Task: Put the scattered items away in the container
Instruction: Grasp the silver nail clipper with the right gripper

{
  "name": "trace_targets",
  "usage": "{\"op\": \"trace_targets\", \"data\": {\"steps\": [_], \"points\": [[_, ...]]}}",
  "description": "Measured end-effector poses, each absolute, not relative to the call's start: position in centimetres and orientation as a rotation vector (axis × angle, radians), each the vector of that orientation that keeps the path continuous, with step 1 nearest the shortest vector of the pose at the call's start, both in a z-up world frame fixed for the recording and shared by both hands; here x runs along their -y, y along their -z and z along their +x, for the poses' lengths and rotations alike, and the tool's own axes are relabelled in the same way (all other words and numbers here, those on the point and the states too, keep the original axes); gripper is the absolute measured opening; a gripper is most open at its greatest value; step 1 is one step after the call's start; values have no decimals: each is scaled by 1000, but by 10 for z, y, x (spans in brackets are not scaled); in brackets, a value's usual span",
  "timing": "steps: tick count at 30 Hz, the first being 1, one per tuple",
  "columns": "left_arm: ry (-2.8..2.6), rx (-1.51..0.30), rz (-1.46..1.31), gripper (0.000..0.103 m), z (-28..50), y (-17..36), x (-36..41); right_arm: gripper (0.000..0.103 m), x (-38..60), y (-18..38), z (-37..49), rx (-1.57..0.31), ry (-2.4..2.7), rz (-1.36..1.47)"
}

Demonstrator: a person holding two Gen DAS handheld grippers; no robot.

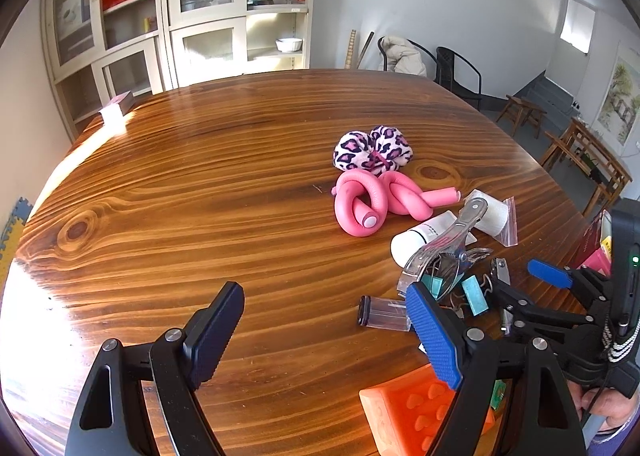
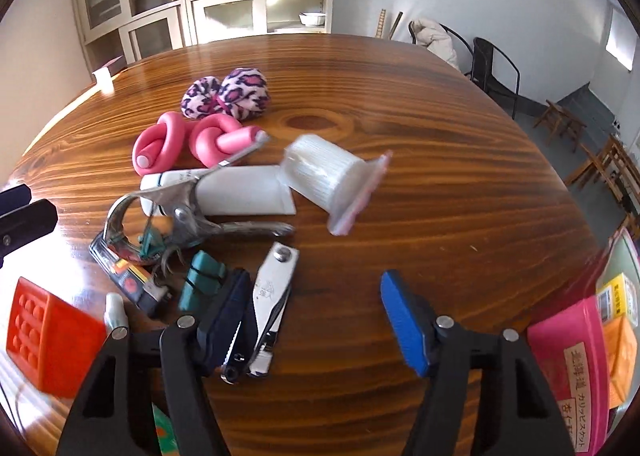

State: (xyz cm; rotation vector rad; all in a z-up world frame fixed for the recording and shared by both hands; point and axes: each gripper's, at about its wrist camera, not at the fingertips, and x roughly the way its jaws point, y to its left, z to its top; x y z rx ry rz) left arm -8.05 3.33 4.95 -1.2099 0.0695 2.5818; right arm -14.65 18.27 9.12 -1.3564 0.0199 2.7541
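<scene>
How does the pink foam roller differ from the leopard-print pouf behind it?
The roller is a plain pink, smooth tube bent into loops; the pouf is fuzzy, spotted purple on white, and bunched into two round lobes. The roller lies nearer the clutter. Both rest on the table, touching.

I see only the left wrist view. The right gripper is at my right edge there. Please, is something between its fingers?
Observer: Yes. A silver metal nail clipper lies on the table between the open fingers of the right gripper, close beside its left finger. The pads do not press it.
Operator: And the container? I see only a pink corner.
Observer: The pink plastic container stands to the right of that gripper, and a yellow cardboard box is already inside it.
</scene>
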Motion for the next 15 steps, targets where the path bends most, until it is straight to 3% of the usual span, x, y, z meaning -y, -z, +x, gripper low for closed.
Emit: {"op": "trace_targets", "data": {"steps": [7, 15], "points": [[-2548, -75, -1217, 85, -77, -47, -45, 57, -207, -88, -122, -76, -2766, -1331], [-2540, -98, -1210, 85, -74, -46, -52, 55, -209, -89, -125, -116, -2773, -1323]]}}
